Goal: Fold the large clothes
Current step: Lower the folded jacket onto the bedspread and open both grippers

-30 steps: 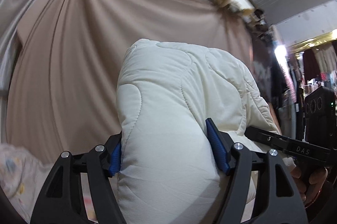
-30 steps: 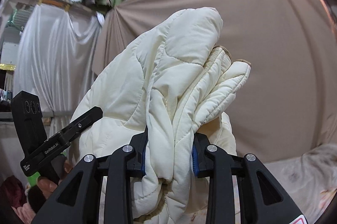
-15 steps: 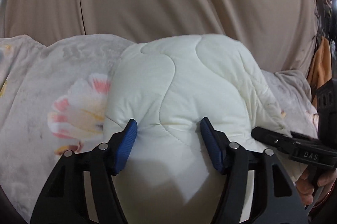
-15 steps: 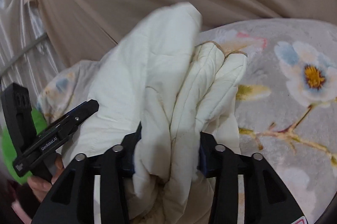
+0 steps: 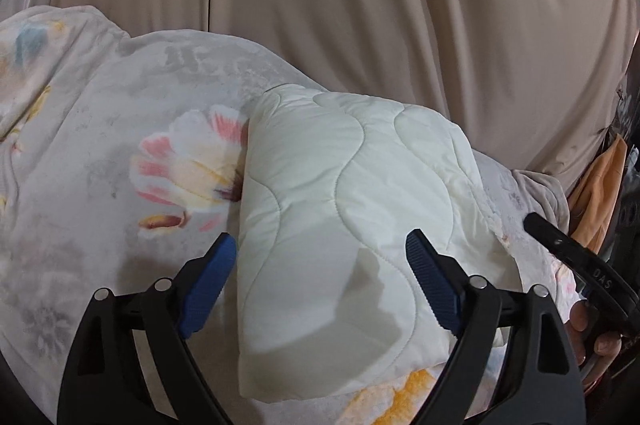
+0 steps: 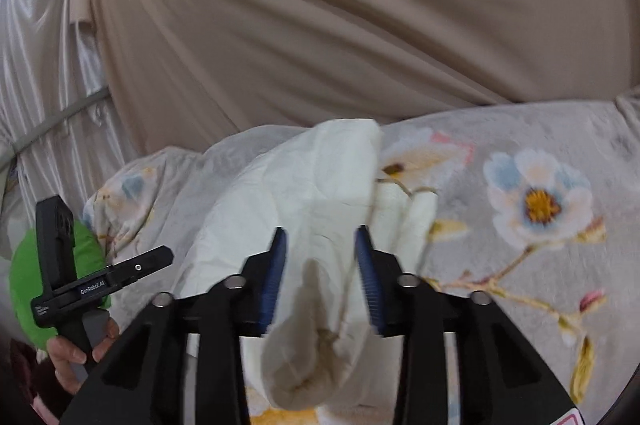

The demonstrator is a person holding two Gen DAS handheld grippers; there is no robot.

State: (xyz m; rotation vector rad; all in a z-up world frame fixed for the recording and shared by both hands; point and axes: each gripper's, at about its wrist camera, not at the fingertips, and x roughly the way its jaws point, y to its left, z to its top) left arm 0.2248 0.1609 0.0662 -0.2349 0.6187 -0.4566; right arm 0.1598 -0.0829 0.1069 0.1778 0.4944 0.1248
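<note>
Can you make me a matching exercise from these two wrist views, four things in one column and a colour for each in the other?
Things:
1. quilted garment
2. backdrop curtain
3. gripper pads
4. round cushion

Colours:
A. blue
B. green
C. cream white
D. beige

Pairs: 1-C, 2-D, 3-A, 4-B

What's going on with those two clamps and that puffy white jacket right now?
Left gripper opening, pads clear of the jacket. Right gripper closing around a bunched fold. Jacket down on the flowered blanket. Nothing in the way.
</note>
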